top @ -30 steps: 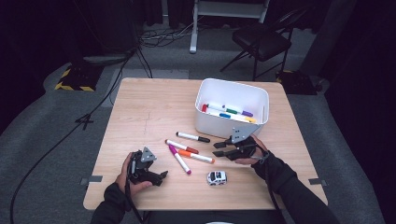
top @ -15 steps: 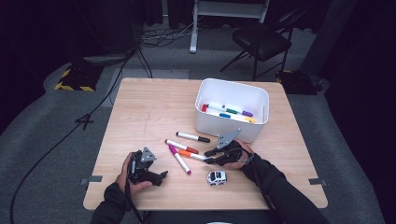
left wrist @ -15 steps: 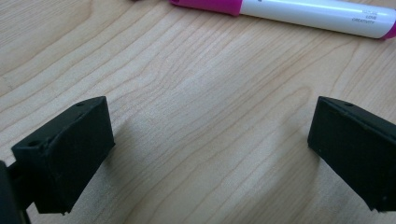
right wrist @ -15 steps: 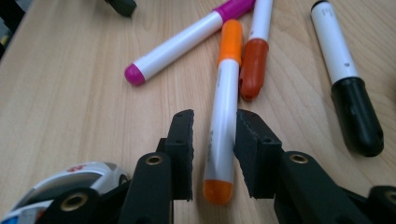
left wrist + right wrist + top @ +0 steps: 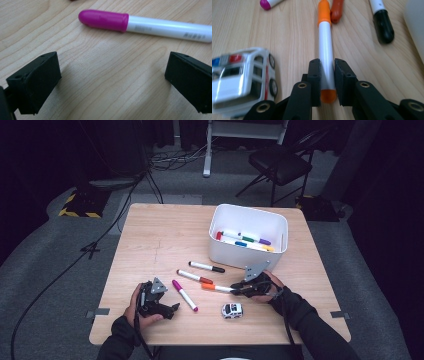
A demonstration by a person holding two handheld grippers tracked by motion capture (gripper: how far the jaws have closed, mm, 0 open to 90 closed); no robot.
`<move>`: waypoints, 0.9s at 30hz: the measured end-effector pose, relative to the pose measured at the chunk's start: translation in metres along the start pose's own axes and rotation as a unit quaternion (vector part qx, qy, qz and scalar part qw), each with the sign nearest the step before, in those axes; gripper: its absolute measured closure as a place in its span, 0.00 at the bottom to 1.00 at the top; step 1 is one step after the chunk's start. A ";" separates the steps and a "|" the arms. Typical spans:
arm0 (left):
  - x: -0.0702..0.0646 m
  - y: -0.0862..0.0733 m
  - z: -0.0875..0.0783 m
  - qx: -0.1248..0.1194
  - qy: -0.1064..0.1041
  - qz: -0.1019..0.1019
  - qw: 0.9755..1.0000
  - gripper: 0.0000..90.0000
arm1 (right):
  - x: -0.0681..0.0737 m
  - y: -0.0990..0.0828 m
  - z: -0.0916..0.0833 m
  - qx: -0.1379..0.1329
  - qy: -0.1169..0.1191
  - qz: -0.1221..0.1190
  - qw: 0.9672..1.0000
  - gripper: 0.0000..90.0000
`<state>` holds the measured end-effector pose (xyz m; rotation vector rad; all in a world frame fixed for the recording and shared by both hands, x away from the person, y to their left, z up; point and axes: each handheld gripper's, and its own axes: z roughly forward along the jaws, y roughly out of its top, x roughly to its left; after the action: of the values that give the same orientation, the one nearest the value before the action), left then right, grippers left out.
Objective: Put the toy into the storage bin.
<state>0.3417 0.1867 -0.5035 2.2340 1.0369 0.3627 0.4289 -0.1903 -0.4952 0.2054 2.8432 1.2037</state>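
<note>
My right tongs (image 5: 327,75) have just been closing and now clamp the orange marker (image 5: 325,47) near its tail end, flat on the surface (image 5: 165,240). I should lift it level toward the white bin (image 5: 248,252) beyond the tongs. My left tongs (image 5: 112,82) stand wide open, empty, a pink marker (image 5: 140,23) just ahead. A toy car (image 5: 242,75) sits beside the right tongs. Dark room, chair (image 5: 280,162) behind.

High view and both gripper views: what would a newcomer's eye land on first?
First, the right gripper, its jaws just closed on the orange marker near the table's front edge, beside a toy police car. Then the white bin of markers at the table's right rear. The left gripper rests open at front left, by the pink marker.
</note>
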 end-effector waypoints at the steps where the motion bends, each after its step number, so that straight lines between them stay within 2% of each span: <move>1: 0.000 0.000 0.000 -0.002 0.002 0.003 1.000 0.01 | 0.001 -0.004 -0.005 0.001 -0.002 0.005 1.000 0.85; 5: -0.001 0.001 0.001 0.002 -0.006 -0.005 1.000 0.01 | 0.002 -0.024 -0.026 0.001 -0.012 0.018 1.000 0.85; 7: -0.001 0.002 0.001 0.000 0.000 -0.001 1.000 0.01 | 0.004 -0.033 -0.035 0.000 -0.017 0.029 0.999 0.84; 10: -0.002 0.002 0.002 0.003 -0.001 -0.007 1.000 0.01 | 0.007 -0.044 -0.046 0.001 -0.026 0.033 0.999 0.84; 13: -0.002 0.003 0.002 0.002 -0.003 -0.005 1.000 0.01 | 0.011 -0.049 -0.052 0.004 -0.028 0.028 0.999 0.80; 14: -0.002 0.003 0.002 0.000 0.003 -0.003 1.000 0.01 | 0.013 -0.049 -0.053 0.006 -0.030 0.032 0.999 0.78; 15: -0.003 0.003 0.002 0.001 0.003 -0.003 1.000 0.01 | 0.012 -0.049 -0.053 0.005 -0.031 0.024 0.999 0.75; 19: -0.002 0.003 0.002 0.000 0.004 -0.002 1.000 0.01 | 0.013 -0.041 -0.050 0.000 -0.038 0.026 0.999 0.65; 23: -0.003 0.003 0.002 0.000 0.005 -0.004 1.000 0.01 | 0.013 -0.029 -0.038 -0.002 -0.037 0.012 0.999 0.61; 27: -0.002 0.003 0.003 -0.001 0.004 -0.002 1.000 0.01 | 0.014 -0.017 -0.025 0.010 -0.036 -0.006 0.999 0.59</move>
<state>0.3434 0.1822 -0.5033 2.2295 1.0456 0.3712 0.4112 -0.2179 -0.4898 0.2290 2.7907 1.1431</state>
